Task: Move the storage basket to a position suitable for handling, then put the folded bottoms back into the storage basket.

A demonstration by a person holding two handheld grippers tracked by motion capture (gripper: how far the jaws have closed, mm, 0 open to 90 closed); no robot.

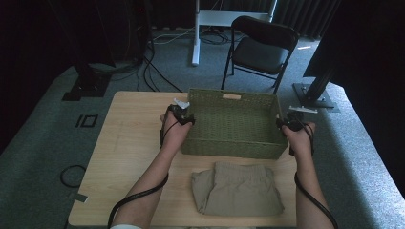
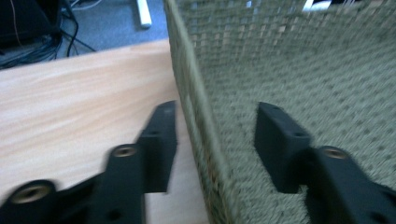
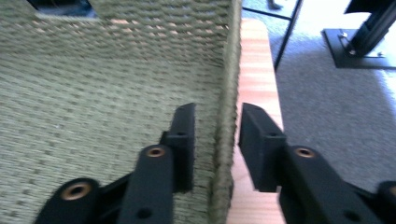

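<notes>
Now my left gripper [image 2: 212,140] and right gripper [image 3: 215,140] each straddle an end wall of the basket [image 1: 234,143], jaws spread, not pinching.

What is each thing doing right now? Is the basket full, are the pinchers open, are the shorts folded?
Basket: upright on the table, empty.
Left gripper: open, jaws astride the basket's side wall.
Right gripper: open, jaws astride the opposite wall.
Shorts: folded, flat on the table.
Chair: unfolded, vacant.
</notes>
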